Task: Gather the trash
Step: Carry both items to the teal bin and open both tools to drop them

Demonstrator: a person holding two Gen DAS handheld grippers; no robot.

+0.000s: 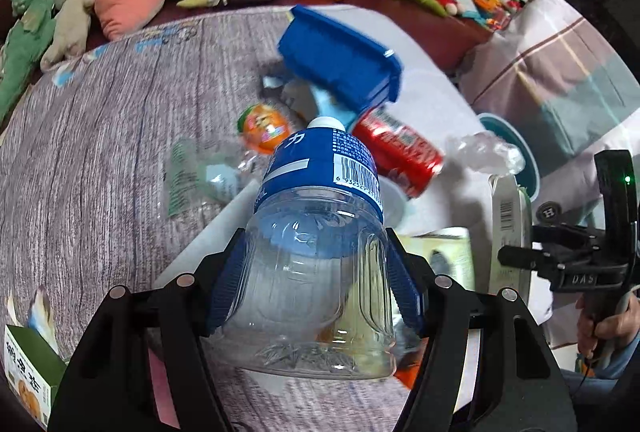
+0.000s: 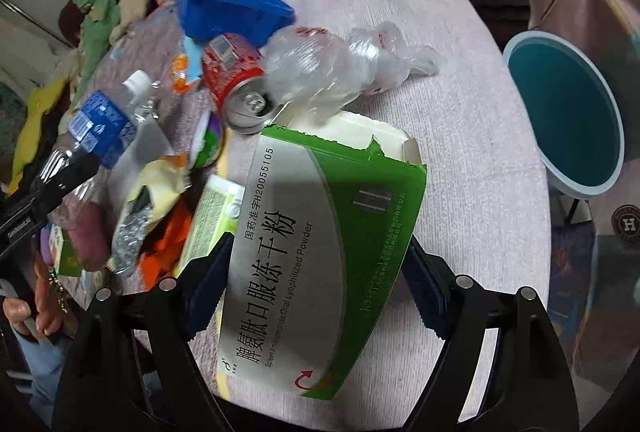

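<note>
While the left gripper (image 1: 316,284) clamps a clear bottle (image 1: 316,232), the right gripper (image 2: 316,292) grips a green carton (image 2: 320,244) beside bare tablecloth (image 2: 480,192) near the teal bin (image 2: 568,120).

Each handheld tool is matte black plastic. The left gripper (image 1: 316,286) has two angular black arms studded with round silver rivets, and ribbed blue rubber pads (image 1: 226,292) line its fingers. The right gripper (image 2: 316,288) is built the same way (silver rivets, toothed blue pads (image 2: 430,298)). From the left camera, the right tool's black body carries pale embossed letters and a small green light (image 1: 627,179). The bare-skinned hand (image 1: 610,324) beneath it emerges from a blue sleeve.
</note>
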